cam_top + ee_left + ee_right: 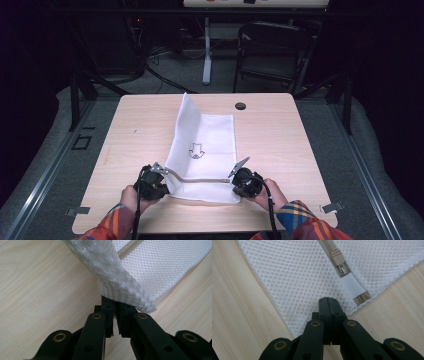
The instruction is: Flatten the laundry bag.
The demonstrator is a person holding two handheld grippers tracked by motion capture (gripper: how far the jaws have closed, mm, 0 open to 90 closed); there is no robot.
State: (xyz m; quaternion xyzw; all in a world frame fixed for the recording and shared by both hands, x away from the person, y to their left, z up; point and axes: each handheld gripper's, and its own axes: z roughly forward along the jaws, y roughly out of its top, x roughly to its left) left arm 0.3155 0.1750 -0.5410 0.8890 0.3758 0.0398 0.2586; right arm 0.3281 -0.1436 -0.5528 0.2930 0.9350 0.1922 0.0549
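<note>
Mesh bag, white and honeycomb-woven, lies down the middle of the pale wood-grain table, its near edge close to the person's side. The left gripper has its jaws pinched shut on the bag's near left corner, where the net bunches into a thick rolled fold lifted off the wood. The right gripper is clamped on the near right corner, just beside the beige zipper pull and its white fabric tab. A zipper line runs along the near edge between the two grippers. Bare tabletop lies open on both sides of the bag. Farther off, the left long edge stands raised in a tall flap; a small arrow print marks the flat panel. Beyond sits a round cable hole near the far edge.
</note>
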